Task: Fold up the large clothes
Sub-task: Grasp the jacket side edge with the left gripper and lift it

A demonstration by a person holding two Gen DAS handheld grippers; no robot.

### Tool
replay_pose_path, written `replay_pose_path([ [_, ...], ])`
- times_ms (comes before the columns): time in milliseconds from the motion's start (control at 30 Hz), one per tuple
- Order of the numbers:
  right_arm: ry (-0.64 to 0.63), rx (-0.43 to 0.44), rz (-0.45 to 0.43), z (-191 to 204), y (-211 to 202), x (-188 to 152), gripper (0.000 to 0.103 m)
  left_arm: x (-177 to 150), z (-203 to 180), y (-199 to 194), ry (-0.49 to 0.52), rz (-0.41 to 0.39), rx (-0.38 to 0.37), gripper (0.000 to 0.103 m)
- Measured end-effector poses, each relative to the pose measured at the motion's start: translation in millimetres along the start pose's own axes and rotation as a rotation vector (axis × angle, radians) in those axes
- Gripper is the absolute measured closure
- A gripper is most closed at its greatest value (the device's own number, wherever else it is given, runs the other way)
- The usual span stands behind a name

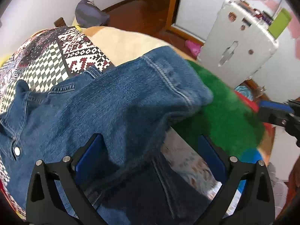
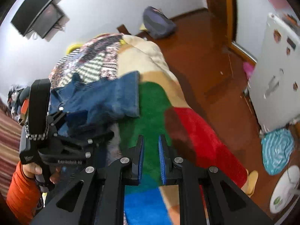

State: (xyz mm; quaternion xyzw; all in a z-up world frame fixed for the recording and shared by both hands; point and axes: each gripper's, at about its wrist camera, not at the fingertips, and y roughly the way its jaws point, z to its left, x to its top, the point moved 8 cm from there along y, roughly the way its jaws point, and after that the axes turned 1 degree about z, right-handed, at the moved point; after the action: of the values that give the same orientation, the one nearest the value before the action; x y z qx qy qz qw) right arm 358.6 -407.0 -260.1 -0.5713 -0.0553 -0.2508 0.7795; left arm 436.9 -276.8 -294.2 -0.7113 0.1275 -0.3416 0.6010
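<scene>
Jacket mid-fold on the bed
Left claw spread over denim; right claw nearly closed, empty; next, regrip an edge.

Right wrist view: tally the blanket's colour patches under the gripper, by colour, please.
Colour patches on the blanket, right wrist view:
Green: 1
Red: 1
Blue: 1
Dark maroon: 1
Total: 4
The right gripper sits over the green one.

Blue denim jacket, green-red-blue blanket
</scene>
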Motion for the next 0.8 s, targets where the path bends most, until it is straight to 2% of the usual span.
replay_pose_path([
  [67, 0.012, -0.006, 0.017, -8.3, 6.9, -4.0, 0.092, 2.2, 1.2, 7.8, -0.007, 0.008, 0.002, 0.001],
  [133, 0.020, -0.006, 0.036, -13.2, 13.6, -7.6, 0.092, 3.9, 3.9, 11.1, -0.004, 0.001, 0.045, 0.009],
  [200, 0.027, -0.003, 0.040, -15.3, 16.4, -9.3, 0.092, 4.6, 6.9, 11.7, 0.004, -0.006, 0.100, 0.027],
  [233, 0.024, -0.007, 0.036, -14.5, 16.2, -9.2, 0.092, 4.1, 8.9, 9.6, 0.003, -0.014, 0.108, 0.031],
  [300, 0.011, -0.008, 0.033, -8.1, 15.7, -7.9, 0.092, 3.4, 18.5, 3.3, -0.012, -0.031, 0.124, 0.053],
  [333, 0.004, -0.002, 0.033, -4.4, 16.0, -7.4, 0.092, 3.0, 23.0, -1.8, -0.024, -0.038, 0.110, 0.057],
  [400, -0.009, 0.005, 0.039, 2.4, 17.2, -7.1, 0.092, 4.2, 33.1, -14.6, -0.080, -0.063, 0.051, 0.079],
  [433, -0.015, 0.005, 0.042, 6.3, 18.3, -6.9, 0.092, 5.4, 38.6, -21.3, -0.115, -0.074, 0.019, 0.084],
  [500, -0.033, 0.005, 0.047, 14.3, 19.8, -6.6, 0.092, 8.0, 52.4, -35.2, -0.165, -0.104, -0.006, 0.088],
  [800, -0.157, 0.007, 0.032, 70.3, 17.0, 5.1, 0.092, -7.0, 116.3, -136.5, -0.267, -0.326, 0.007, 0.091],
])
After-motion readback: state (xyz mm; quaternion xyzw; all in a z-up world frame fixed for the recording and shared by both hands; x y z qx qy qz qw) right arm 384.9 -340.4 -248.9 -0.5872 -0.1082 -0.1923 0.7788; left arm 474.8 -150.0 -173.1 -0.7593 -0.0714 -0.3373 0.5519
